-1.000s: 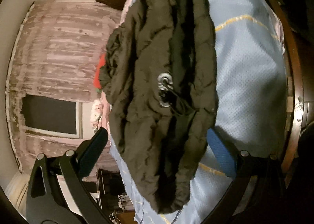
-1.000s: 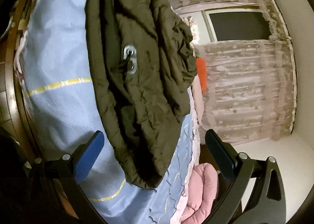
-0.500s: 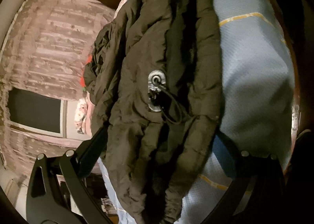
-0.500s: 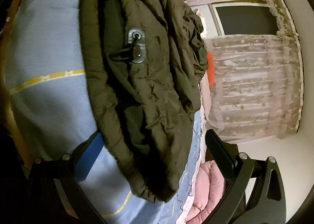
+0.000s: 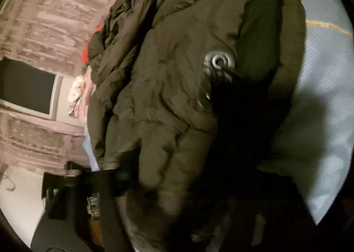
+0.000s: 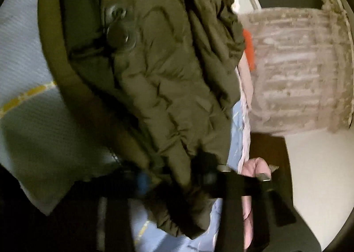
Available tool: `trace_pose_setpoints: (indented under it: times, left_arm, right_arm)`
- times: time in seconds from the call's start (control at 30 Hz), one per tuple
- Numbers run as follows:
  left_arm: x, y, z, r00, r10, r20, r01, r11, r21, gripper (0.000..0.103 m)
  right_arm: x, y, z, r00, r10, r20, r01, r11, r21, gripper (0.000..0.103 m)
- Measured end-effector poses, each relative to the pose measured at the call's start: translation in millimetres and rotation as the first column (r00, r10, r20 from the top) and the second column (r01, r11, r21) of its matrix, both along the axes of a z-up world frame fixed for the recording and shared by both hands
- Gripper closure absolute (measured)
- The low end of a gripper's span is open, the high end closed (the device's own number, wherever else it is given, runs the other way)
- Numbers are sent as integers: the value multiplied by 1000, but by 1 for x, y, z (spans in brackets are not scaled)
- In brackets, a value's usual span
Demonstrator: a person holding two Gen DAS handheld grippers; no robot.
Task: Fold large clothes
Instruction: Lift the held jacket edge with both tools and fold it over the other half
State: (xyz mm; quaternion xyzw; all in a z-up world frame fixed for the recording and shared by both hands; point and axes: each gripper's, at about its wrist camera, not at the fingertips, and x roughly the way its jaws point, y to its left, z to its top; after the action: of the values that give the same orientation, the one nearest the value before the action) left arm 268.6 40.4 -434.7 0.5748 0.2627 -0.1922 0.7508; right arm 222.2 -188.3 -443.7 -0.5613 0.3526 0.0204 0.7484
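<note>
Pale blue bedding with thin yellow lines spreads beneath both claws, and a dark olive puffer jacket lies bunched across it, filling the space ahead of each. Beyond the jacket hang lace curtains around a dark window. The left claw has narrowed onto the jacket's padded end; its far finger is lost in shadow, so I cannot tell whether it grips. The right claw pinches the jacket's hem between its fingers. A pink garment sits just past it. A round metal grommet lies ahead of the left claw.
</note>
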Motion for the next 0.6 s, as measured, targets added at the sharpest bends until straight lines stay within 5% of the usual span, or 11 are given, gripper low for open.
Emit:
trace_pose_setpoints:
  times: [0.17,0.4,0.6]
  left_arm:
    - [-1,0,9,998,55,23,-54,997,-48,88]
    - [10,-4,59,988,110,108,-95,986,-134,89]
    - [52,-1,127,964,239,118,-194,934,-301,87]
  right_arm:
    - [0,2,22,997,-53,59,48,995,90,93]
    - [13,2,69,989,-72,126,51,985,165,94]
    - [44,-9,137,971,-128,200,62,949,309,94]
